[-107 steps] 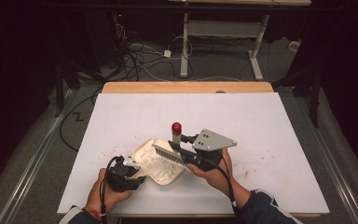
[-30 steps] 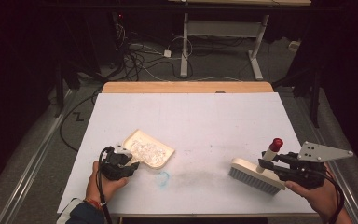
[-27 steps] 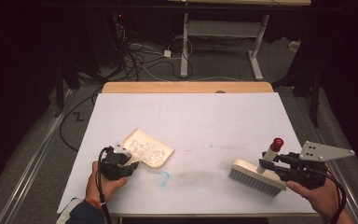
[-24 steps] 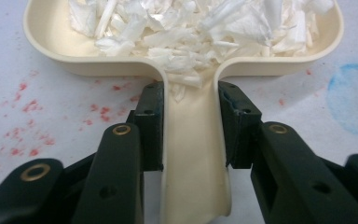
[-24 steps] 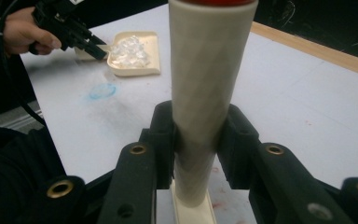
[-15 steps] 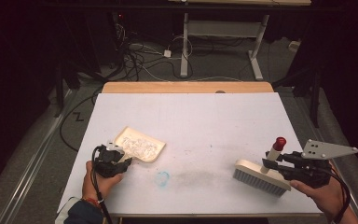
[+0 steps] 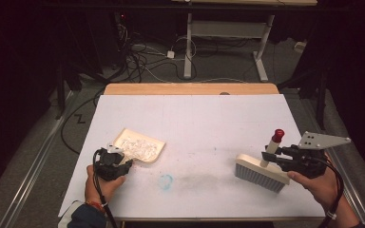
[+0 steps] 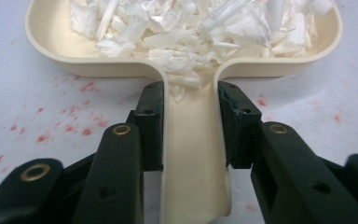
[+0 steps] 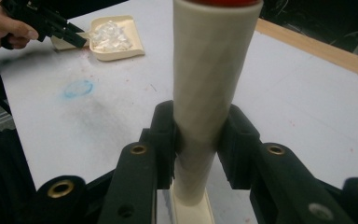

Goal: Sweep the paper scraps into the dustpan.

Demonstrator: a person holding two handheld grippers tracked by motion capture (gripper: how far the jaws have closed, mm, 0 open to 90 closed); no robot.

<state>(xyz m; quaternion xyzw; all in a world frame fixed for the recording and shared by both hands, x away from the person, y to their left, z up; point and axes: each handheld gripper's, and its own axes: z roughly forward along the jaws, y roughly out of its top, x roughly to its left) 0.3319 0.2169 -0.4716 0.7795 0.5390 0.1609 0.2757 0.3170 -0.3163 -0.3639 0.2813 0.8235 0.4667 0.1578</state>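
A cream dustpan heaped with white shreds lies at the table's front left. My left gripper is shut on the dustpan's handle, one jaw on each side. At the front right a cream hand brush with grey bristles rests on the table, its red-tipped handle standing up. My right gripper is shut on that handle. In the right gripper view the dustpan and the left gripper lie far off at the upper left.
The white table sheet bears a blue chalk ring and a grey smudge near the front middle, and red specks beside the dustpan. A wooden edge runs along the back. Cables and a desk frame lie on the floor beyond.
The dustpan has slid left and slightly back with my left gripper. The brush has moved a little right with my right gripper. Earlier, brush and pan were together at the front middle.
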